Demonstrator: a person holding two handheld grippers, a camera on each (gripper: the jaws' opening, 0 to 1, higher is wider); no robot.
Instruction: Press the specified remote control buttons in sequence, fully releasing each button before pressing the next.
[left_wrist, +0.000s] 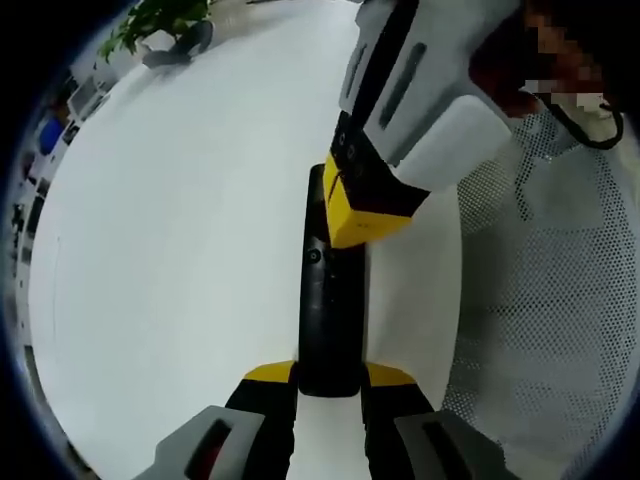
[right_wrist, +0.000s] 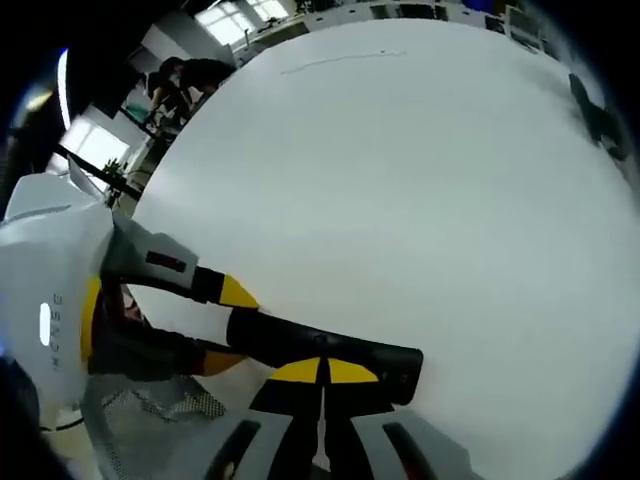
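A long black remote control (left_wrist: 328, 310) lies lengthwise on the white table (left_wrist: 180, 250). My left gripper (left_wrist: 330, 376) is shut on its near end, one yellow-tipped jaw on each side. My right gripper (left_wrist: 362, 212) comes in from the upper right, and its yellow tips rest on the remote's upper face above a small round button. In the right gripper view, my right gripper (right_wrist: 325, 372) has its jaws shut together and pressed onto the remote (right_wrist: 385, 358). There the left gripper (right_wrist: 226, 326) reaches in from the left and clamps the remote's other end.
A white mesh chair (left_wrist: 545, 310) stands to the right of the table. A potted plant (left_wrist: 160, 20) sits beyond the far edge. A dark object (right_wrist: 600, 118) lies far off on the table (right_wrist: 420, 180). People (right_wrist: 185, 78) are in the room behind.
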